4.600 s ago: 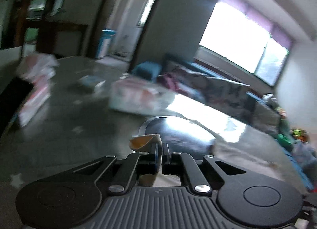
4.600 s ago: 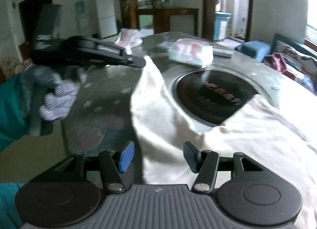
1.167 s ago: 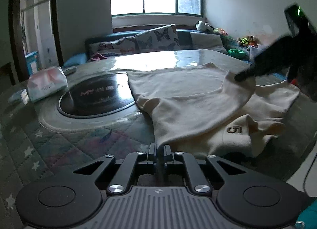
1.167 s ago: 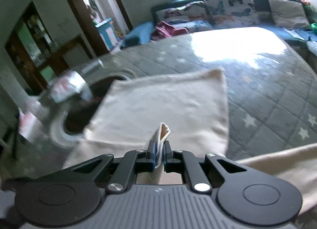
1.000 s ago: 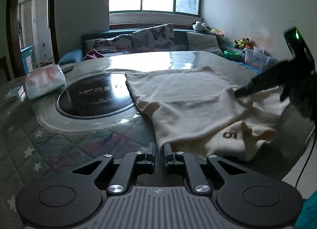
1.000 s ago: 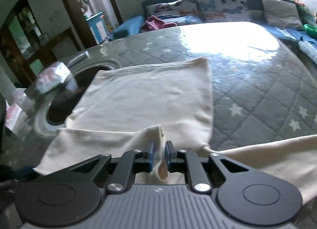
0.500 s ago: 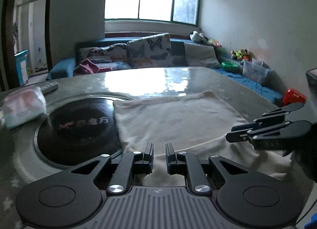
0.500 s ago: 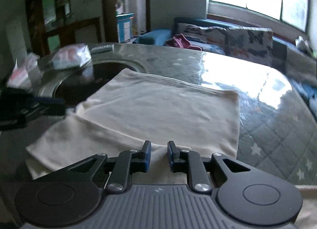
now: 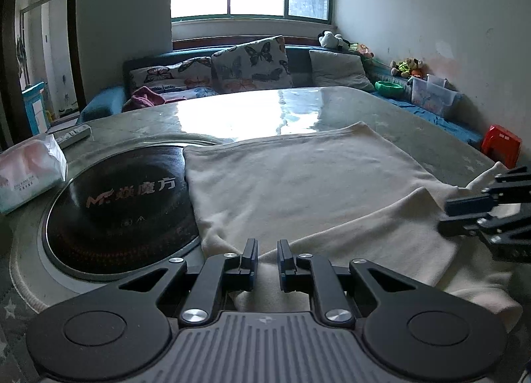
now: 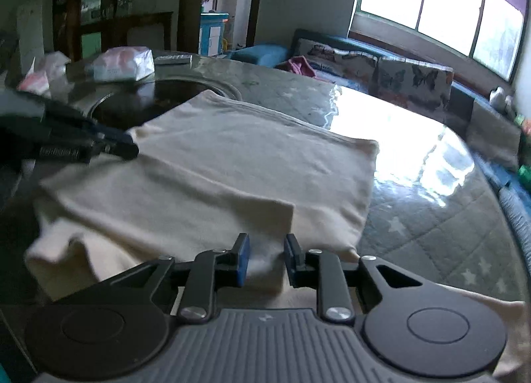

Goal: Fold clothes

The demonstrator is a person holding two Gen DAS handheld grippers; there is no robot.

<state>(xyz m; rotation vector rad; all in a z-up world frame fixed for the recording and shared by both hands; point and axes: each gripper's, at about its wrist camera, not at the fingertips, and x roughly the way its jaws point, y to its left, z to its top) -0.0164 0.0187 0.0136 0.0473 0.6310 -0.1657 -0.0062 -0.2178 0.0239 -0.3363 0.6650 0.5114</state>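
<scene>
Left wrist view: The black round cooktop (image 9: 119, 207) set in the table (image 9: 332, 107) carries a logo reading "Mr." followed by Chinese characters. The tissue pack (image 9: 28, 170) beside it has print too small to read. The left gripper (image 9: 266, 255) is slightly open, holding nothing, over the near edge of the cream garment (image 9: 298, 190) lying folded on the table.

Right wrist view: The right gripper (image 10: 265, 257) is partly open, empty, above the garment's near fold. The writing on the left gripper's side is illegible.
</scene>
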